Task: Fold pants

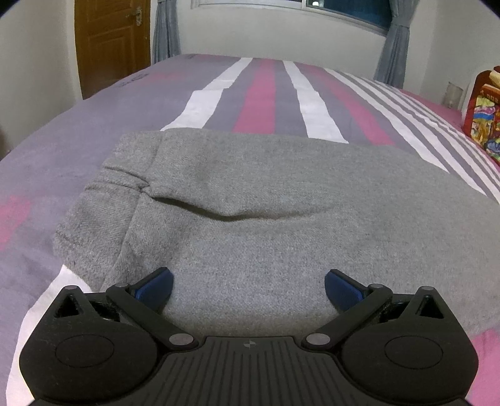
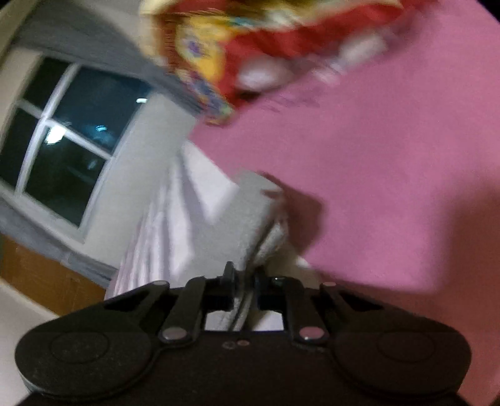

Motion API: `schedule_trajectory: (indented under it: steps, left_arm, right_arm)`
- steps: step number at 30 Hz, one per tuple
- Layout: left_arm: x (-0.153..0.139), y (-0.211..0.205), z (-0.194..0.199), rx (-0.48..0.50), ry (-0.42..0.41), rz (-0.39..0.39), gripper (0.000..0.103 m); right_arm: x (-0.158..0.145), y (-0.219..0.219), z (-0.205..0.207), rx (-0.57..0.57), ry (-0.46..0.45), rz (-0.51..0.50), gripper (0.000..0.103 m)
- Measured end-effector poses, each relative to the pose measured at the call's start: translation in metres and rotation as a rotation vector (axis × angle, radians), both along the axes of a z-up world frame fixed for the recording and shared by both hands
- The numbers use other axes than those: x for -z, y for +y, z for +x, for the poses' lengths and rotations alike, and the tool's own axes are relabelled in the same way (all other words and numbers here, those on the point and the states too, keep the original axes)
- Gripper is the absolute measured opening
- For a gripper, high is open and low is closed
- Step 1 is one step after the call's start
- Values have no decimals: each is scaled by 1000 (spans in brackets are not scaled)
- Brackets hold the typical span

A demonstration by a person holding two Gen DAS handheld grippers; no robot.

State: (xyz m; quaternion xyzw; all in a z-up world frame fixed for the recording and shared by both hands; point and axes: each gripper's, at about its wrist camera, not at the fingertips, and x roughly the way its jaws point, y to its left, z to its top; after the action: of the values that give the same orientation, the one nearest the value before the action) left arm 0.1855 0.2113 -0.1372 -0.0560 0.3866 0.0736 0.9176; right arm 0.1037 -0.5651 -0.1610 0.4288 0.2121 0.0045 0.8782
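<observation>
Grey pants (image 1: 250, 203) lie folded on the striped bed, filling the middle of the left wrist view. My left gripper (image 1: 248, 287) is open just above the near part of the pants, with its blue pads (image 1: 156, 285) spread wide and nothing between them. My right gripper (image 2: 245, 278) is shut on a fold of the grey pants (image 2: 240, 215), which stick up from between the jaws over the pink sheet. The right wrist view is tilted and blurred.
The bed has a purple, pink and white striped sheet (image 1: 259, 93). A red and yellow patterned bag (image 1: 482, 125) stands at the right edge; it also shows in the right wrist view (image 2: 237, 47). A wooden door (image 1: 112, 40) and a curtained window (image 1: 343, 12) lie beyond the bed.
</observation>
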Motion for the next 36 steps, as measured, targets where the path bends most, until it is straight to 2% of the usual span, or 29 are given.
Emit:
schedule_trajectory:
  steps: [2,3,5,6,8,11,14,17,19,20,23,24,25,27,28,30,31,34,36]
  left_arm:
    - [0,-1,-1,-2,-4,3,103]
    - [1,-1,-1,-3,-6,6,103]
    - [0,-3,-1,-8,-10,12,103]
    - [-1,-3,-1,-10,-9,13,103]
    - [-7,-5,-2,-12,-4,27,103]
    - [-19,-3,-11,-27,-34,48,103]
    - [-30,11,-24,-62,-78,36,103]
    - [-34,24,-33,-56,-101,14,103]
    - [-38,25,-40,-90,-121,66,103]
    - [-40,28,-45,-94,-134,69,103]
    - [-37,48,-60,-154,-158,21,103]
    - [-33,56,-62,-171,-149,9,100]
    - [-27,67,-62,-191,-131,-14,78]
    - [-17,87,-59,-221,-100,-98,57]
    - [-13,97,-58,-235,-104,-158,57]
    - [-6,111,-50,-253,-98,-221,58]
    - [-2,114,-45,-254,-94,-239,63]
    - [10,118,-32,-250,-74,-245,77]
    - [11,114,-25,-242,-60,-213,80]
  right_arm:
    - [-11,3,-8,12,-63,-24,10]
    - [-8,4,-7,27,-42,-39,10]
    - [16,1,14,39,181,-79,10]
    - [29,0,22,28,248,-72,8]
    - [24,-1,23,37,241,-63,11]
    - [18,3,25,27,263,-99,11]
    - [18,0,28,19,276,-79,11]
    - [20,0,26,19,285,-68,10]
    - [19,2,27,20,291,-77,10]
    - [19,2,29,23,294,-78,10]
    - [20,2,30,33,299,-69,11]
    - [20,2,30,35,299,-70,11]
    - [21,2,30,37,298,-71,11]
    - [22,3,29,40,296,-72,11]
    - [22,3,30,42,296,-71,11]
    - [22,3,30,45,299,-70,11]
    - [21,3,30,44,301,-74,11]
    - [22,1,31,50,299,-60,11]
    - [22,-1,32,57,304,-39,12]
